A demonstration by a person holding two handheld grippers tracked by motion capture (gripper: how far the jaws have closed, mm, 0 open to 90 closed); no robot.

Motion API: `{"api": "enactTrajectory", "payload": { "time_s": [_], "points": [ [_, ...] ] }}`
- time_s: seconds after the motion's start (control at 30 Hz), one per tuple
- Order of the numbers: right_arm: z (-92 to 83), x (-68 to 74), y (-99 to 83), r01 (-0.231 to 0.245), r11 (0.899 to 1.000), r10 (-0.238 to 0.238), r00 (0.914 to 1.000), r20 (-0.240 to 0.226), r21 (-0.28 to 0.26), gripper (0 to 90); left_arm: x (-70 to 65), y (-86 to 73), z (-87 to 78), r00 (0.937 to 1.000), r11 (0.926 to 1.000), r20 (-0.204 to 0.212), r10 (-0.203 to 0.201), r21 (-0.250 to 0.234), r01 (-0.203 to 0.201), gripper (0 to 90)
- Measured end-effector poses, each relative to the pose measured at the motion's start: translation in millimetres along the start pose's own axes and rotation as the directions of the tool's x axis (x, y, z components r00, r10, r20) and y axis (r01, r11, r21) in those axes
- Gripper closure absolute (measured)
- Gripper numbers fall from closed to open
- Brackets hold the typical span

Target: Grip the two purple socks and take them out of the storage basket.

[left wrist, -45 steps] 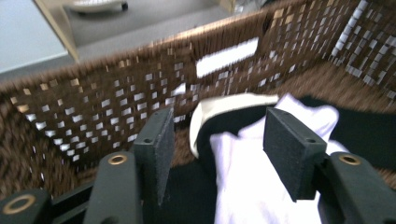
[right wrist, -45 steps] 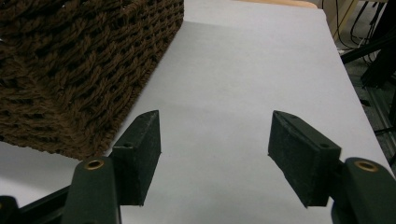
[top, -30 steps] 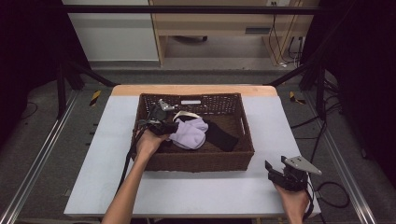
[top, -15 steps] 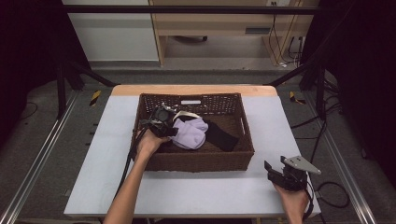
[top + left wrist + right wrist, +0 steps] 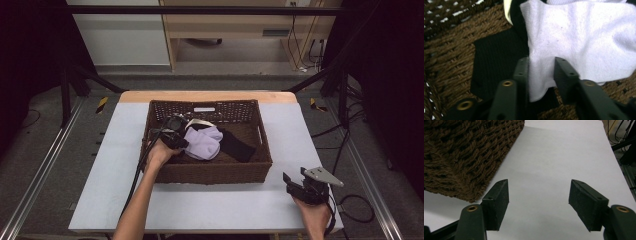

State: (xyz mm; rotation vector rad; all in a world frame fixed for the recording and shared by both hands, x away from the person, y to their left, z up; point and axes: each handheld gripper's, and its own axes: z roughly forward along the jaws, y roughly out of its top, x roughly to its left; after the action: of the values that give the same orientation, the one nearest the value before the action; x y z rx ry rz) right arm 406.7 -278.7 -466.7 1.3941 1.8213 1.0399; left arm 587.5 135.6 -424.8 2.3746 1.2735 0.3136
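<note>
- The left gripper [image 5: 176, 134], inside the basket [image 5: 260, 150], has just been closing its jaws; the pale sock's [image 5: 579, 42] edge now sits pinched between them, atop a black sock [image 5: 496, 65].
- That grasp looks ready for lifting out.
- Right of the basket, the right gripper [image 5: 539, 200] rests released over the bench [image 5: 564, 157].

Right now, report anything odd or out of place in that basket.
Nothing is damaged or spilled. In the wicker basket the clothes lie loose and unfolded: a pale lilac sock flops over a black sock. The left gripper, whose jaws have just been closing, pinches the pale sock's edge.
</note>
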Motion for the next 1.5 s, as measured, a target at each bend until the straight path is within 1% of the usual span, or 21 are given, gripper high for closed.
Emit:
{"api": "enactTrajectory", "payload": {
  "time_s": [0.2,0.37,0.4,0.43,0.47,0.5,0.57,0.67,0.73,0.77,0.8,0.83,0.87,0.93,1.0,1.07,1.1,1.17,1.4,1.47,1.5],
  "points": [
    [-0.5,-0.3,-0.1,-0.002,1.000,0.002,1.0000,-0.001,0.002,32.7,2.0,0.1,-4.4,0.9996,0.9999,0.023,-0.015,-0.003,0.015,84.3],
    [-0.6,-0.7,-0.2,-0.005,1.000,0.005,1.0000,-0.002,0.001,32.7,-1.9,-0.8,-17.7,0.9996,0.9891,0.018,0.022,-0.146,-0.019,84.8],
    [-0.6,-0.7,-0.2,-0.005,1.000,0.005,1.0000,-0.002,0.001,32.7,-1.9,-0.8,-17.7,0.9996,0.9891,0.018,0.022,-0.146,-0.019,84.9],
    [-0.5,-1.0,-0.4,-0.003,1.000,0.003,1.0000,0.001,0.002,32.7,-3.2,-1.9,-24.7,0.9990,0.9755,0.027,0.036,-0.218,-0.030,85.0],
    [-0.5,-1.0,-0.4,-0.003,1.000,0.003,1.0000,0.001,0.002,32.7,-3.2,-1.9,-24.7,0.9990,0.9755,0.027,0.036,-0.218,-0.030,85.1],
    [-0.6,-1.1,-0.4,-0.008,1.000,0.008,1.0000,0.001,0.006,32.7,-3.8,-3.2,-31.2,0.9981,0.9585,0.036,0.051,-0.282,-0.038,85.1],
    [-0.3,-1.7,-0.5,-0.005,1.000,0.005,1.0000,0.005,0.005,32.7,-3.7,-4.2,-37.1,0.9977,0.9421,0.036,0.058,-0.333,-0.043,85.2],
    [-0.2,-2.0,-0.7,-0.004,1.000,0.004,1.0000,0.005,0.004,32.8,-4.4,-5.1,-43.1,0.9967,0.9210,0.046,0.068,-0.387,-0.045,85.4],
    [0.0,-2.1,-0.8,-0.004,1.000,0.004,1.0000,0.005,0.005,32.8,-4.8,-5.3,-45.2,0.9964,0.9158,0.044,0.072,-0.399,-0.049,85.4],
    [0.1,-2.2,-0.8,-0.004,1.000,0.004,1.0000,0.004,0.006,32.8,-5.3,-5.6,-47.4,0.9966,0.9078,0.044,0.069,-0.417,-0.045,85.4],
    [0.1,-2.2,-0.8,-0.003,1.000,0.003,1.0000,0.004,0.005,32.8,-5.9,-5.7,-50.9,0.9966,0.8962,0.049,0.067,-0.442,-0.039,85.5],
    [0.1,-2.3,-0.8,-0.004,1.000,0.004,1.0000,0.002,0.004,32.8,-6.7,-6.2,-57.4,0.9965,0.8760,0.056,0.061,-0.482,-0.027,85.5],
    [0.1,-2.3,-0.8,-0.004,1.000,0.004,1.0000,0.002,0.004,32.8,-6.7,-6.2,-57.4,0.9965,0.8760,0.056,0.061,-0.482,-0.027,85.5],
    [0.1,-2.3,-0.7,-0.003,1.000,0.003,1.0000,0.003,0.005,32.8,-8.9,-6.9,-65.8,0.9960,0.8501,0.063,0.064,-0.526,-0.021,85.5],
    [-0.1,-2.5,-0.8,-0.004,1.000,0.004,1.0000,0.003,0.003,32.8,-12.8,-9.0,-79.7,0.9954,0.8146,0.067,0.069,-0.580,-0.017,85.5],
    [-0.2,-2.7,-0.8,-0.005,1.000,0.005,1.0000,0.002,0.004,32.8,-15.1,-11.0,-88.1,0.9951,0.7939,0.075,0.063,-0.608,-0.005,85.5],
    [-0.2,-2.7,-0.8,-0.005,1.000,0.005,1.0000,0.002,0.004,32.8,-15.1,-11.0,-88.1,0.9951,0.7939,0.075,0.063,-0.608,-0.005,85.5],
    [0.0,-2.7,-1.0,-0.008,1.000,0.008,1.0000,0.004,0.004,32.9,-17.8,-14.2,-98.1,0.9951,0.7739,0.074,0.065,-0.633,-0.004,85.4],
    [-0.4,-3.2,-1.5,-0.007,1.000,0.007,1.0000,0.005,0.004,33.2,-17.3,-23.1,-120.4,0.9948,0.7344,0.080,0.064,-0.679,0.007,85.3],
    [-0.5,-3.6,-1.6,-0.011,1.000,0.011,0.9999,0.006,0.006,33.2,-17.2,-24.8,-123.9,0.9942,0.7292,0.084,0.067,-0.684,0.009,85.3],
    [-0.4,-3.8,-1.7,-0.008,1.000,0.008,0.9999,0.006,0.005,33.1,-18.8,-29.4,-131.6,0.9928,0.7146,0.088,0.081,-0.700,0.004,85.2]
  ]
}}
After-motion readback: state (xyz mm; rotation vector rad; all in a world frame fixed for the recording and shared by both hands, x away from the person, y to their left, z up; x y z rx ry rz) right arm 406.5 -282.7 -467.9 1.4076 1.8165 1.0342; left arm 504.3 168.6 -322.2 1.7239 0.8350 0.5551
